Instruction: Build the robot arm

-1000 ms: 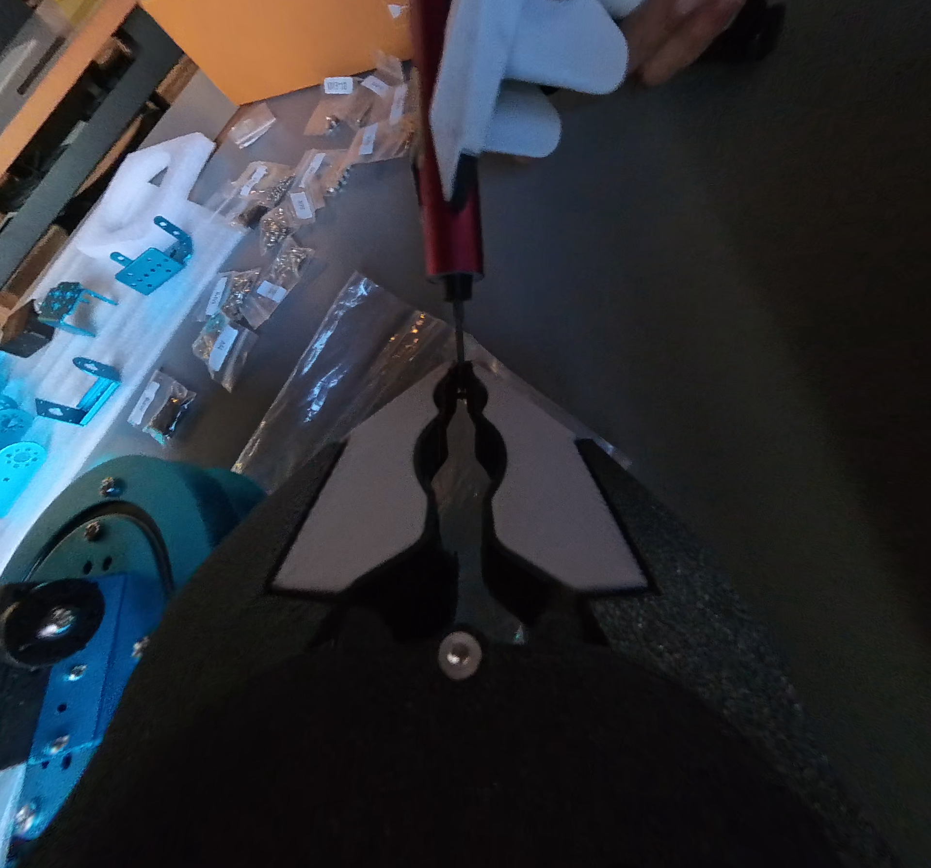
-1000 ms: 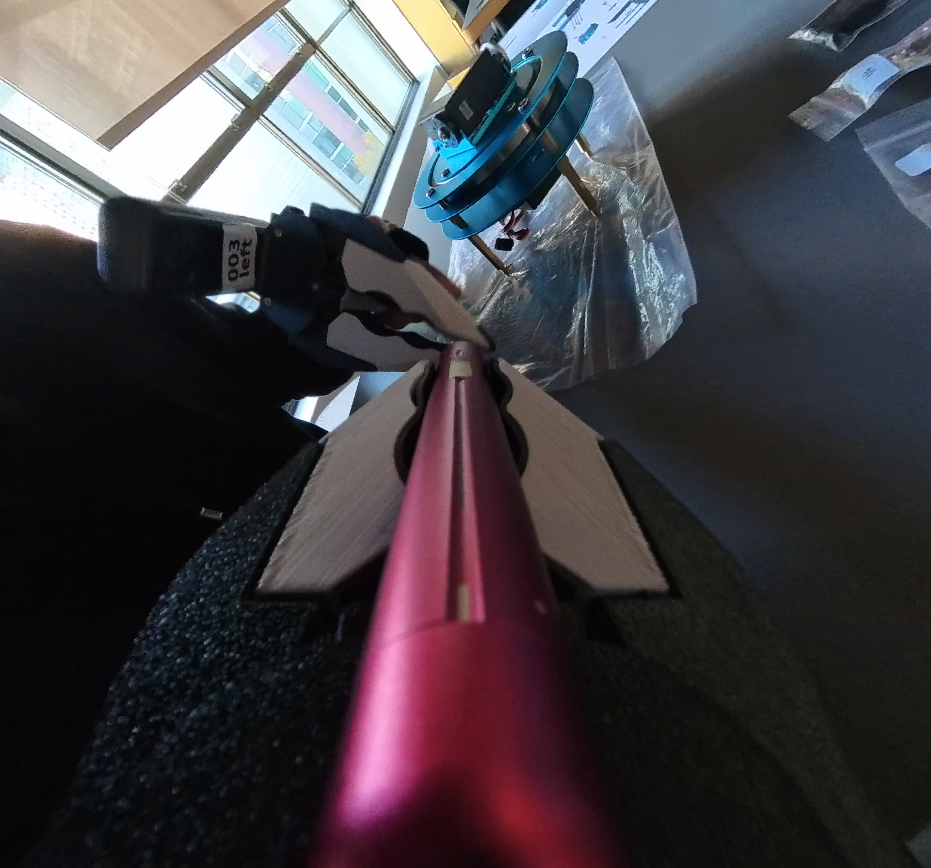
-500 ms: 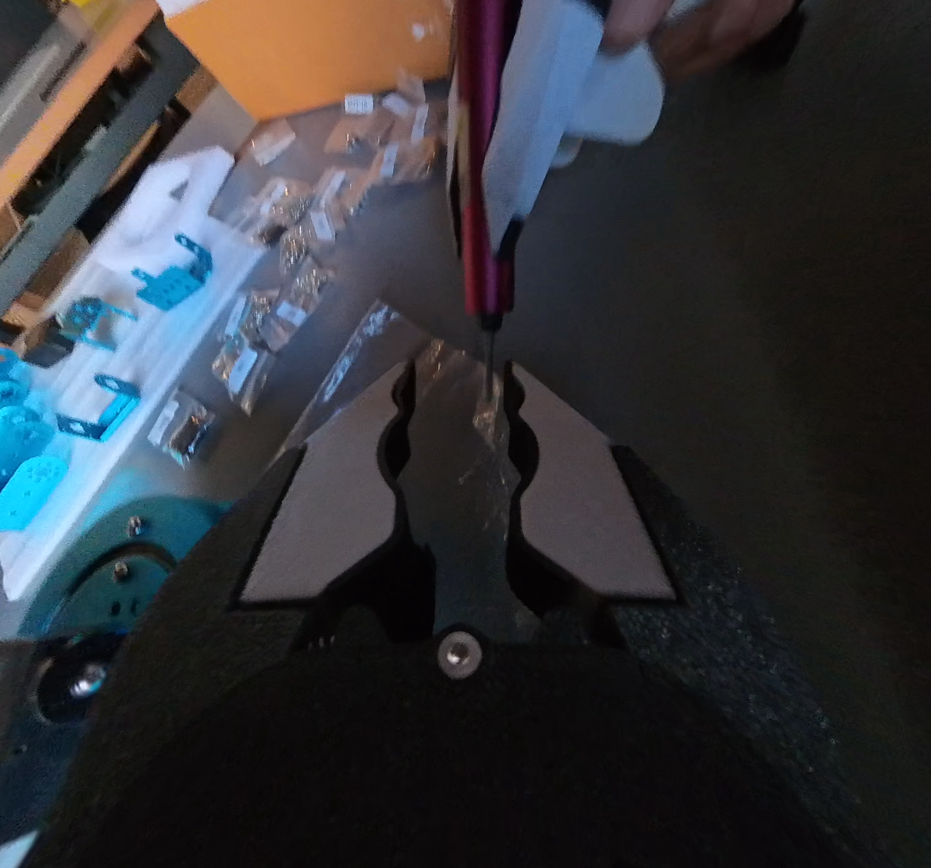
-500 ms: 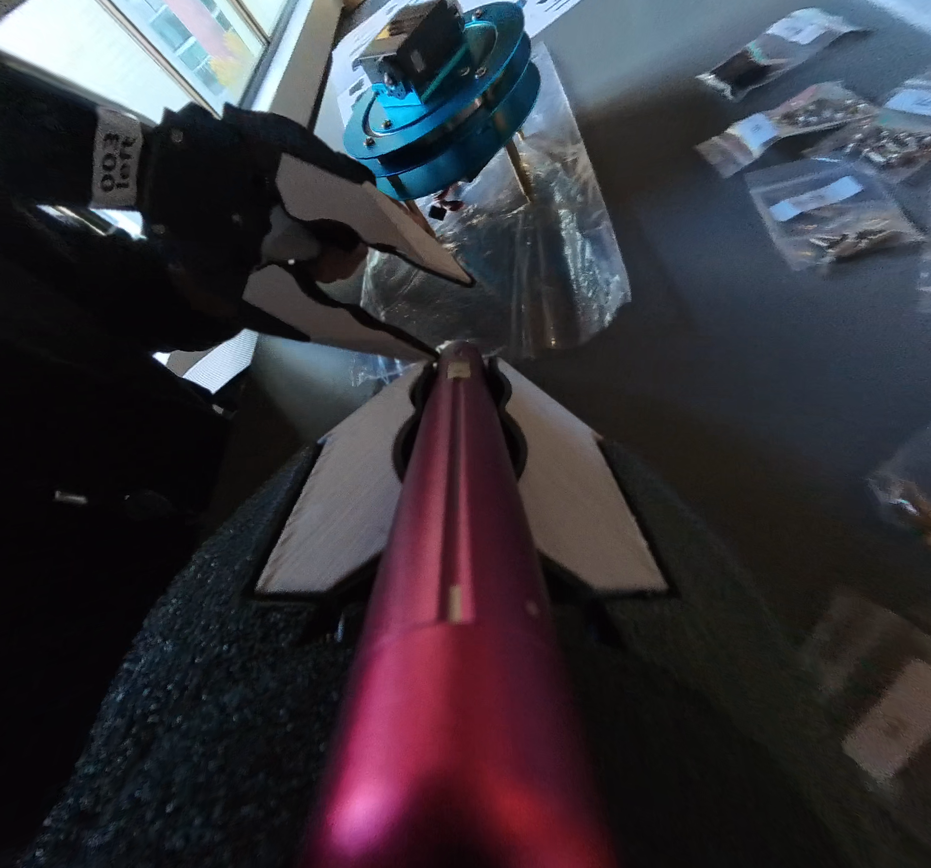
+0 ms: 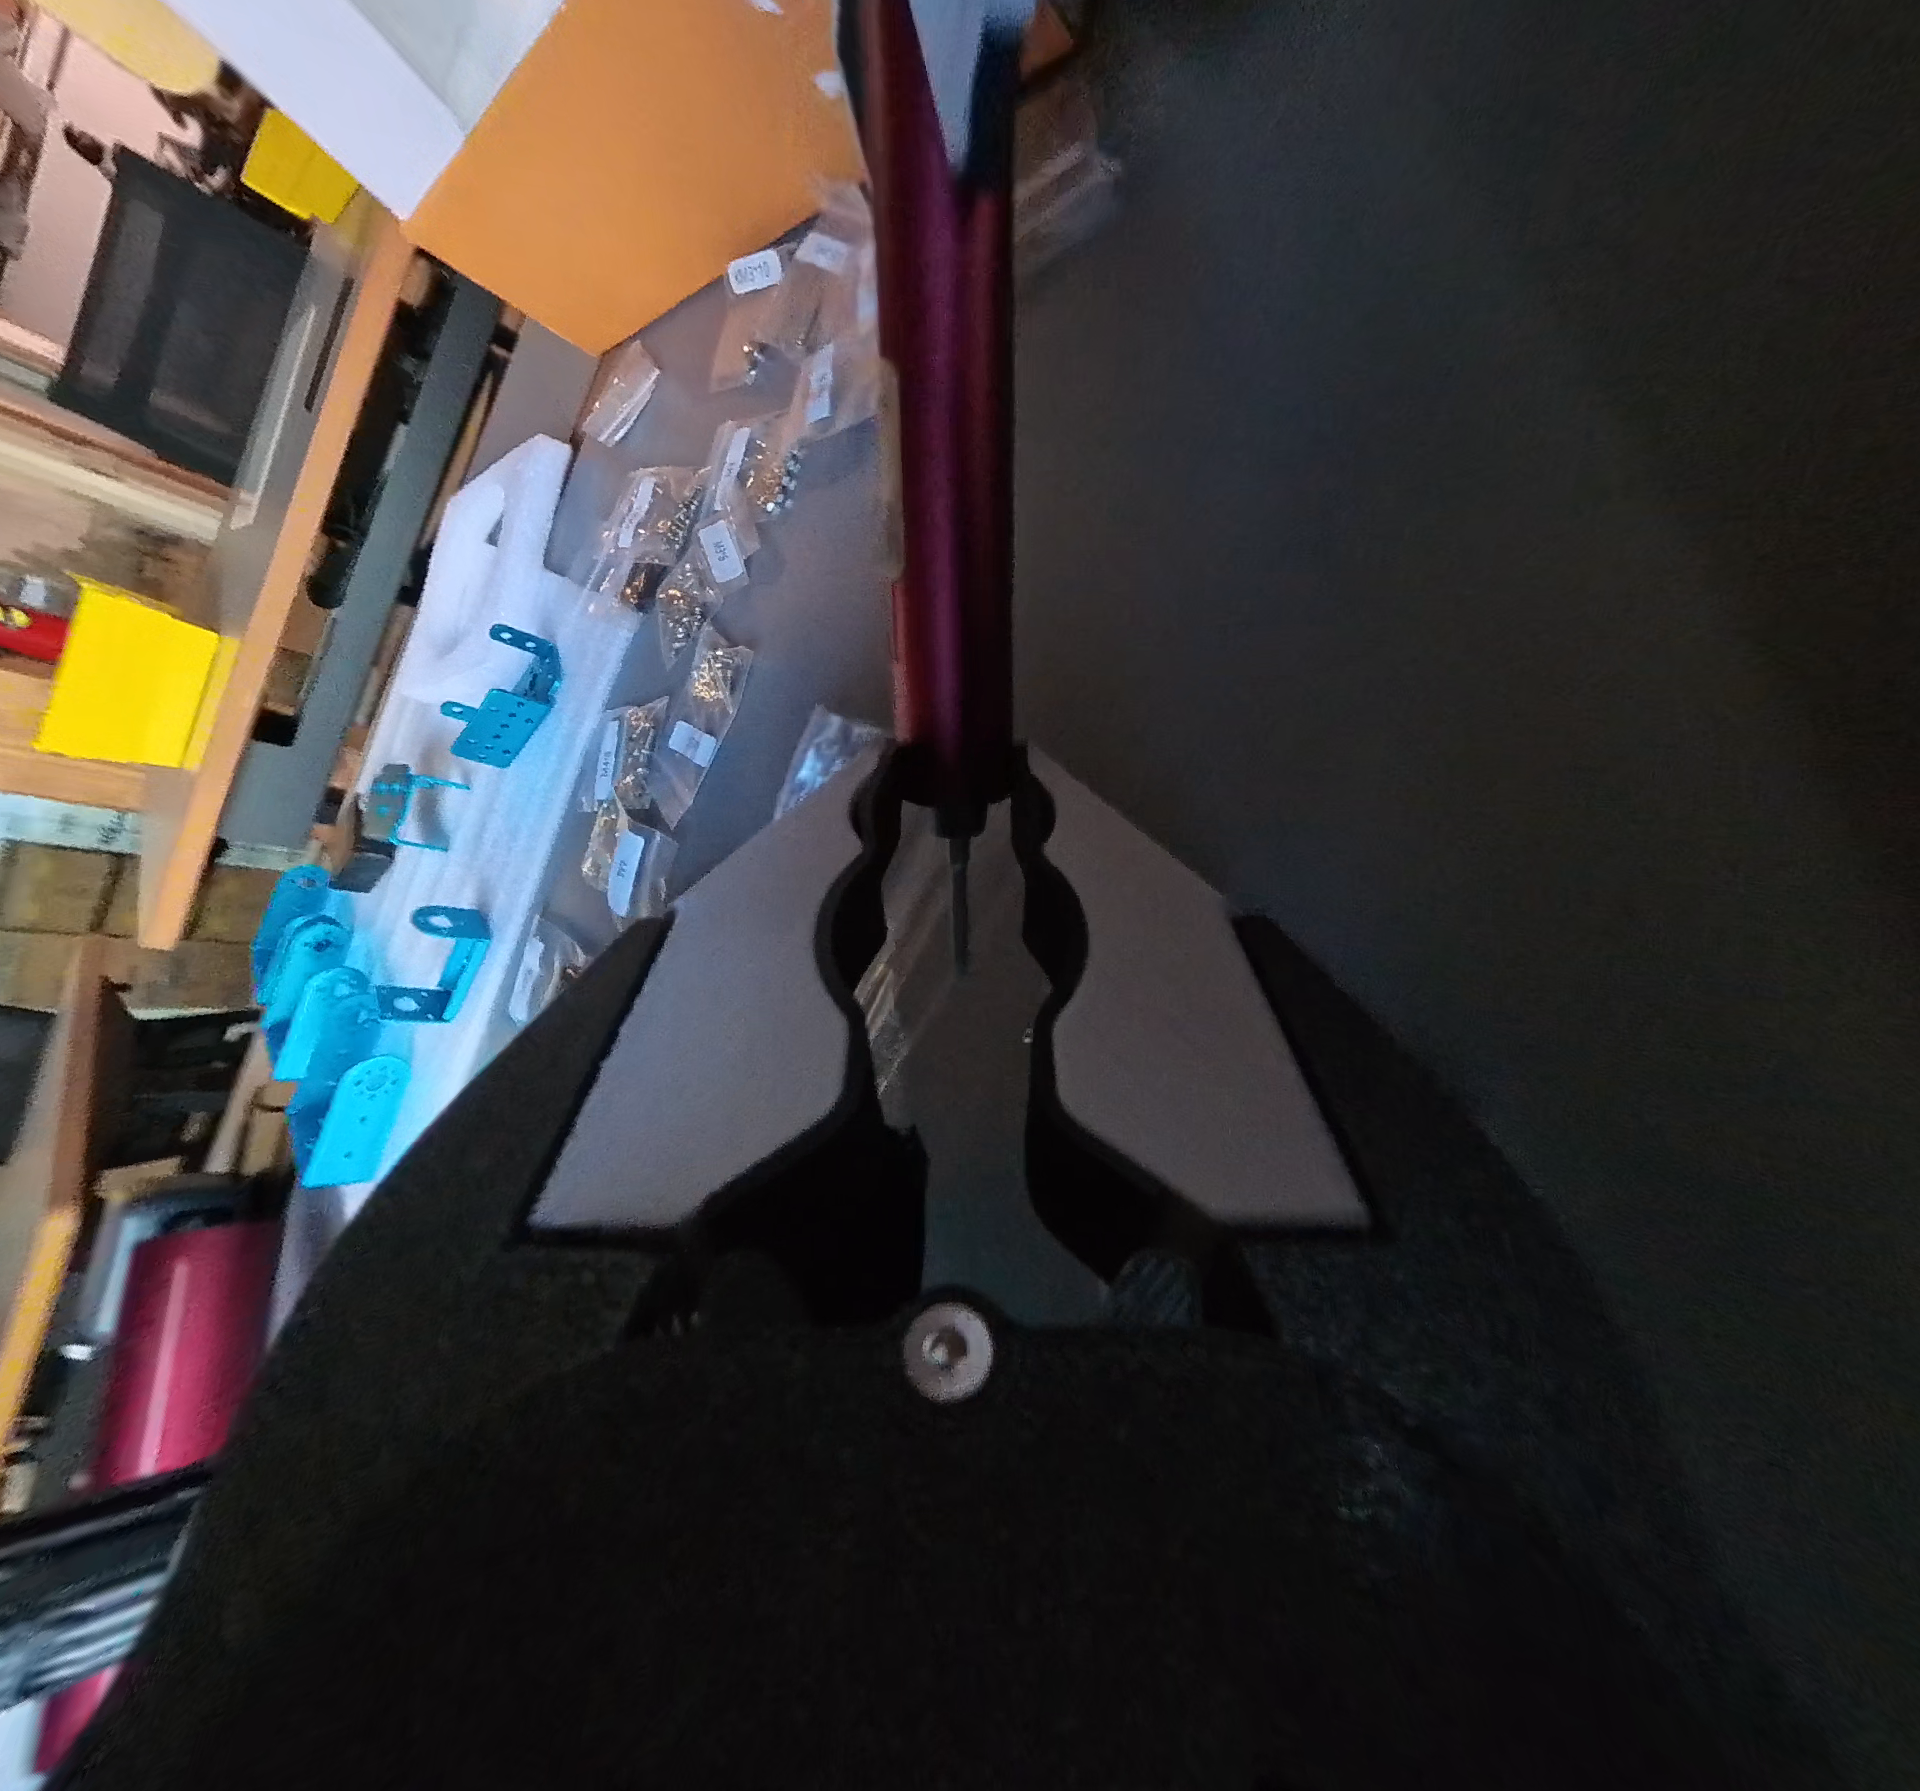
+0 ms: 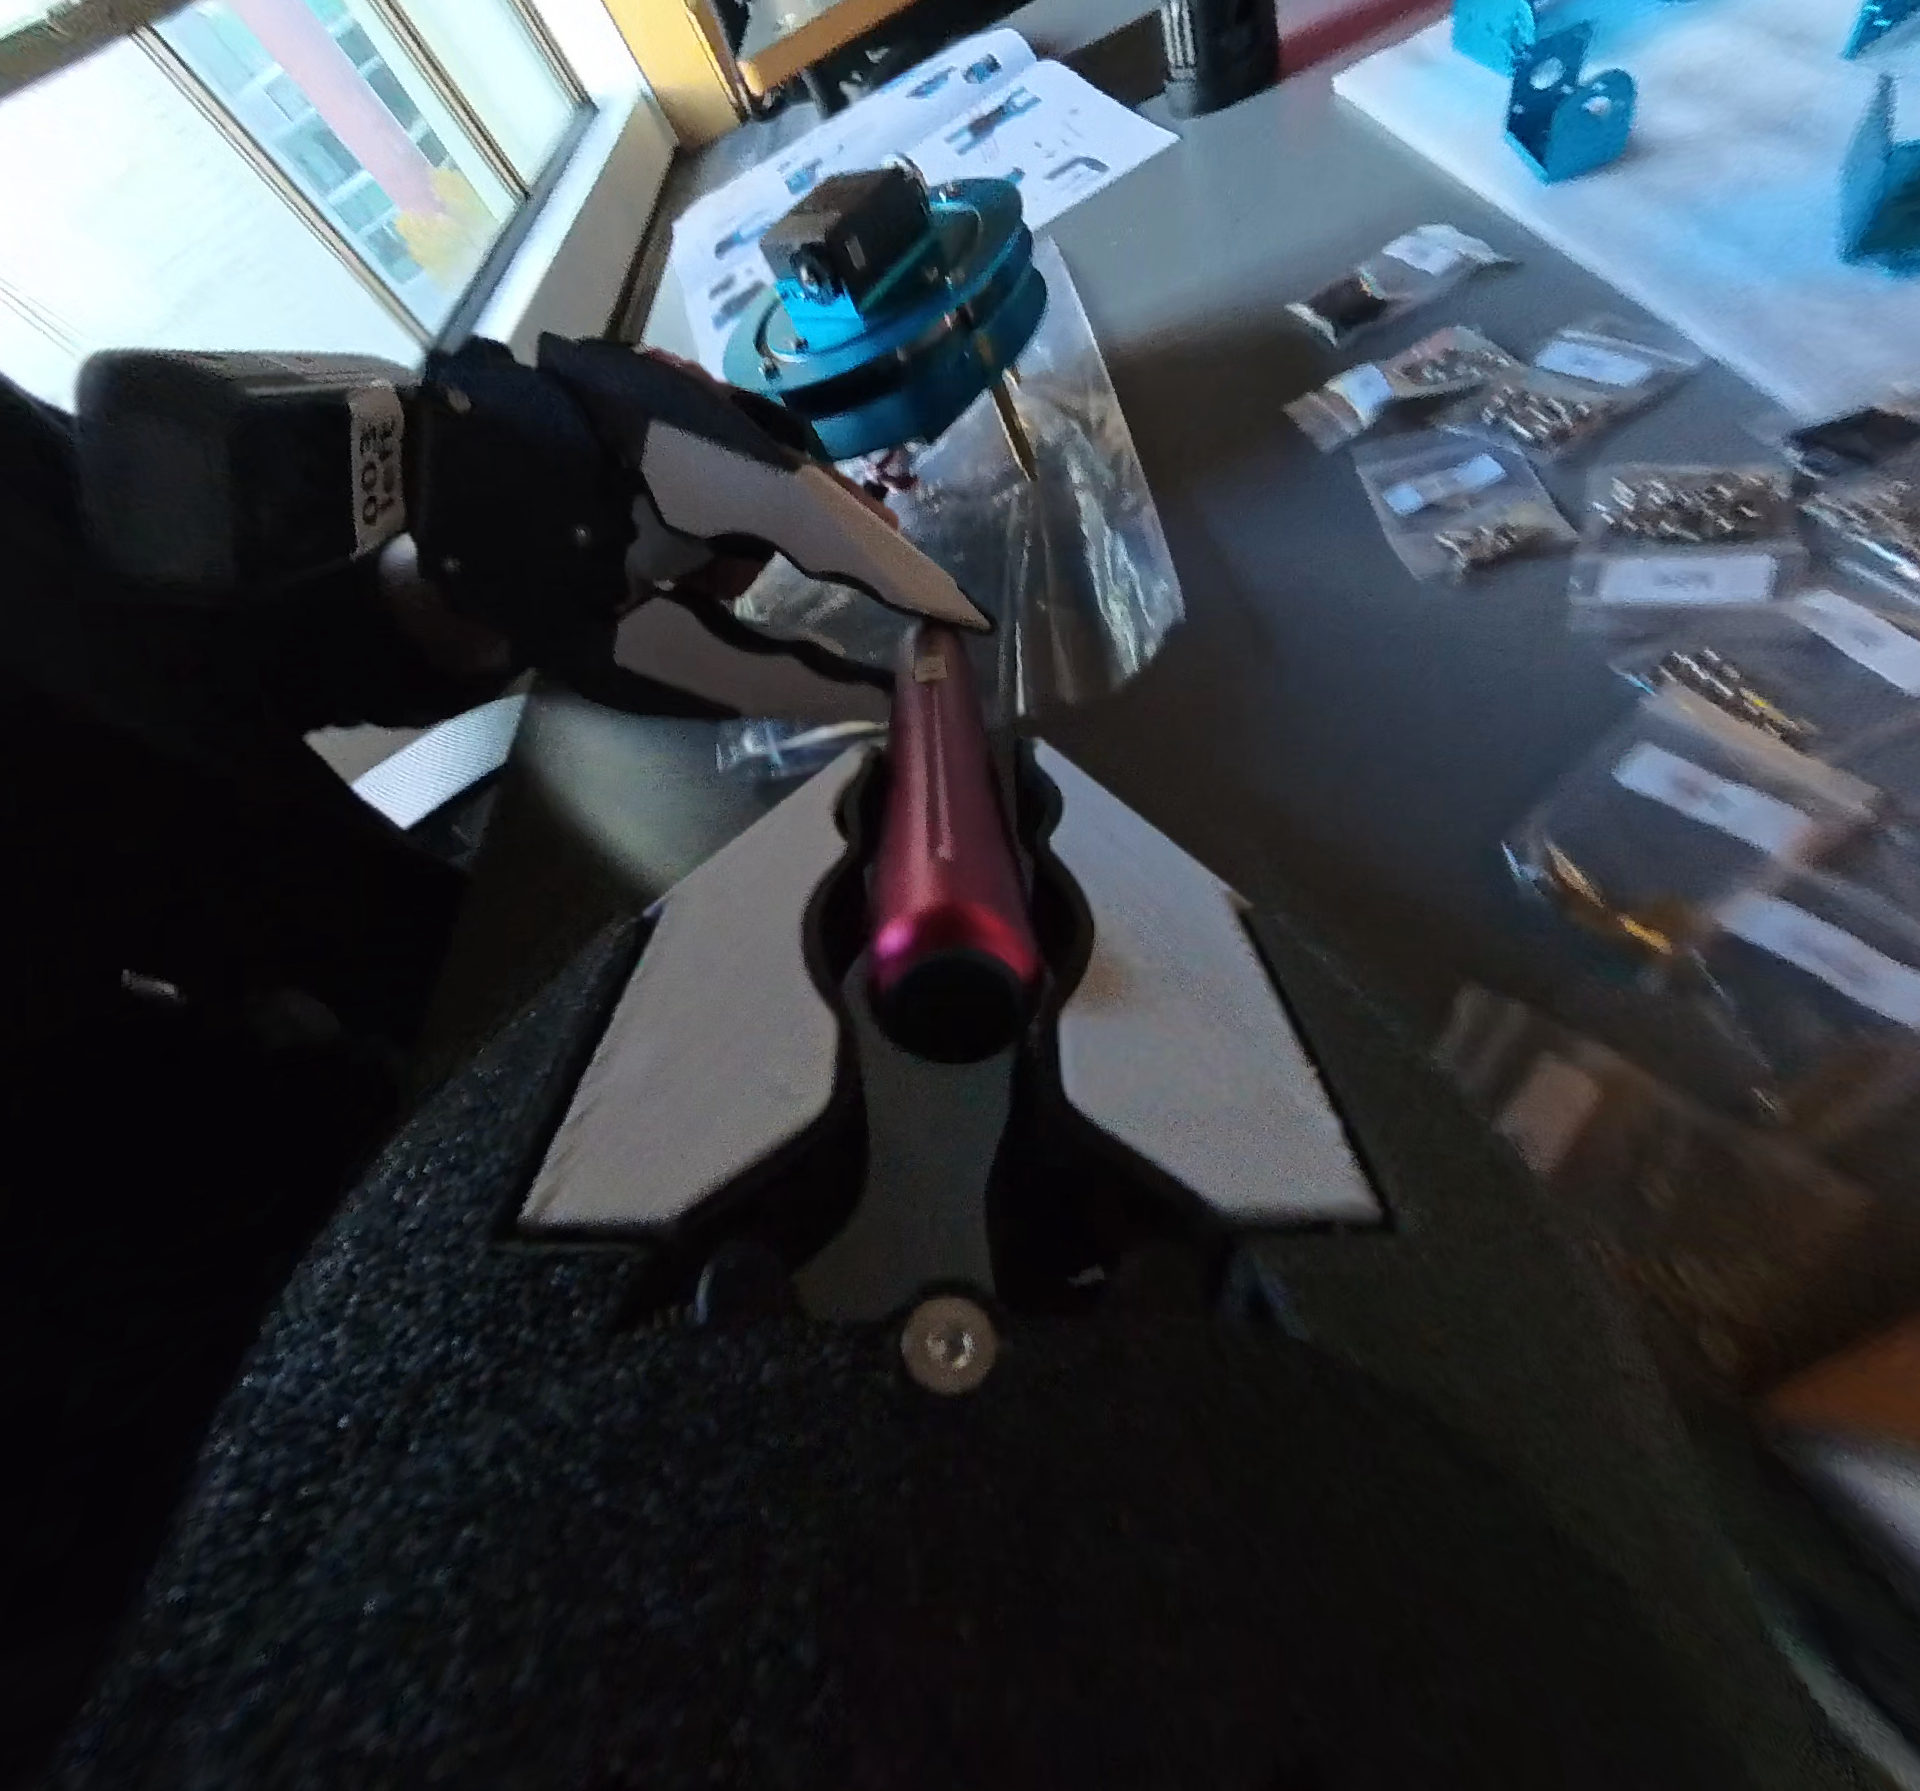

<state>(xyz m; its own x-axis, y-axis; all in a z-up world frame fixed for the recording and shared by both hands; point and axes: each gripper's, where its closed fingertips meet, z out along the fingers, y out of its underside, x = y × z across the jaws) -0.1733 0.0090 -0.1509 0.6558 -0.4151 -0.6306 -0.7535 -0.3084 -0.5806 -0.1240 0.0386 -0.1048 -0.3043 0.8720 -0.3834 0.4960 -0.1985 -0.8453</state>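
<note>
Between our two hand-held grippers runs one slim red metal screwdriver (image 6: 951, 868): the right hand-held gripper (image 6: 943, 765) pinches its barrel, while the left hand-held gripper (image 5: 954, 785) stands spread around its dark bit. One stacked blue disc assembly (image 6: 904, 328) stands on the grey bench (image 6: 1351, 702), near several small parts bags (image 6: 1475, 484).

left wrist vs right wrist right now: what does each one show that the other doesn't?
Left wrist only: yellow boxes on wooden shelving, orange board, the red metal screwdriver's thin bit between the left tongs.
Right wrist only: window, printed instruction sheet, stacked blue disc assembly, screwdriver's black butt end.
Both: red metal screwdriver, small clear hardware bags, blue metal brackets.
</note>
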